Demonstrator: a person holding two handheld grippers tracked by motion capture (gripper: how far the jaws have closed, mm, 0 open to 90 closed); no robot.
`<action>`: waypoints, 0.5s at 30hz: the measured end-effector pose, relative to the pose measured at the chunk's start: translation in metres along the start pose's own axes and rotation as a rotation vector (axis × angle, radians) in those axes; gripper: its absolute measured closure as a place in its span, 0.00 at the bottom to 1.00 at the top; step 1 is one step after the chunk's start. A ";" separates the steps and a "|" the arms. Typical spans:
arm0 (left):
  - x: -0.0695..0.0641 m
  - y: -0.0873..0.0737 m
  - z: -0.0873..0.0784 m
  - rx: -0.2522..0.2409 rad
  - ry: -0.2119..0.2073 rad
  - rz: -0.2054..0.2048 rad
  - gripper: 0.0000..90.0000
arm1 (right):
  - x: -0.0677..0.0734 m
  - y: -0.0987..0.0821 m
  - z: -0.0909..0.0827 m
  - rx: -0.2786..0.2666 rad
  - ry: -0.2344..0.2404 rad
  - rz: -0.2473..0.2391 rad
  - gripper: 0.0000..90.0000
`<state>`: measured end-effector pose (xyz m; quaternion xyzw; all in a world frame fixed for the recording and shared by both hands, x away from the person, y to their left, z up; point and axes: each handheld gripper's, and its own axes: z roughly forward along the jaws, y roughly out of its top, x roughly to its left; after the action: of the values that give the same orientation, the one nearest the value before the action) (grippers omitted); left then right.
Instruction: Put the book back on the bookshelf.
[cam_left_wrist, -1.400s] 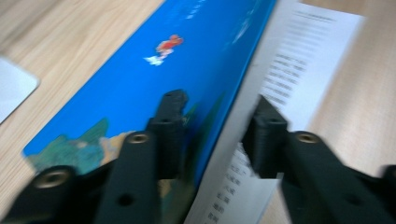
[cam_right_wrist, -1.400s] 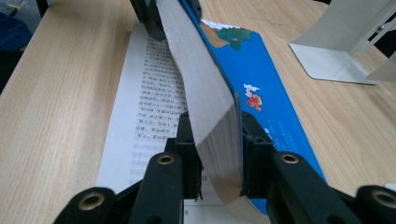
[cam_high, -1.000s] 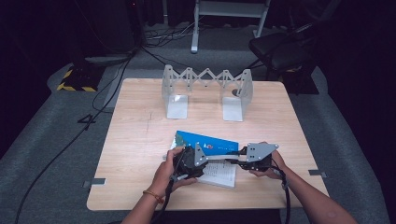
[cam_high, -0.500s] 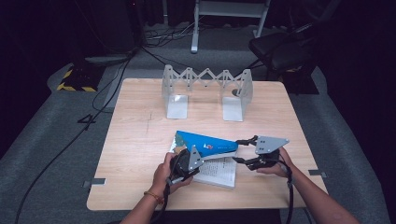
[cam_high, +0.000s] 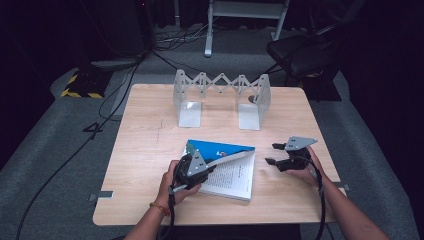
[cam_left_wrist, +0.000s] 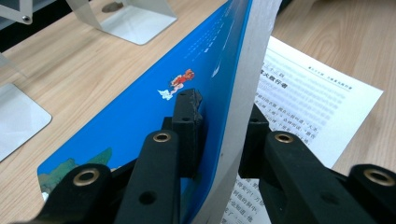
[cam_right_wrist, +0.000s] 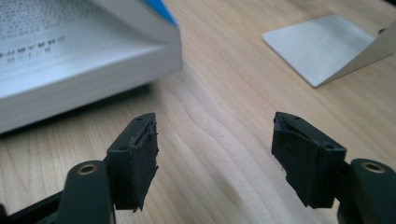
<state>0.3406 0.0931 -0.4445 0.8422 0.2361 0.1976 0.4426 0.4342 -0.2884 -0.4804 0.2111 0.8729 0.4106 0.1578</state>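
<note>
Two grippers work near the worktop's (cam_high: 150, 150) front edge: the left gripper (cam_high: 200, 167) pinches the book's (cam_high: 235, 175) raised blue cover (cam_left_wrist: 154, 112), while the right gripper (cam_high: 272, 154), fingers just released and empty, hovers beside it. Farther back stands a folding metal rack (cam_high: 220, 95).

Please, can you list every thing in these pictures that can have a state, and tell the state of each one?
book: lies on the table, open, printed pages showing.
blue cover: lifted at a slant, pinched by the left gripper.
left gripper: shut on the blue cover.
right gripper: open, nothing between the jaws, which have just been opening, beside the book.
folding book rack: stretched out, upright, holds no books.
table: carries the book and the rack.
</note>
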 end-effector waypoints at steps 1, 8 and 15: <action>0.002 0.000 -0.002 -0.010 -0.003 -0.008 0.83 | 0.001 0.000 0.002 0.002 0.011 0.005 0.36; 0.013 -0.002 -0.012 -0.059 -0.015 -0.051 0.83 | 0.016 0.005 0.024 0.027 0.070 -0.047 0.36; 0.016 -0.004 -0.015 -0.075 -0.035 -0.058 0.83 | 0.032 0.015 0.034 -0.047 0.155 -0.075 0.43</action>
<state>0.3448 0.1136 -0.4377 0.8212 0.2452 0.1788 0.4833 0.4249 -0.2420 -0.4929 0.1422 0.8799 0.4398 0.1100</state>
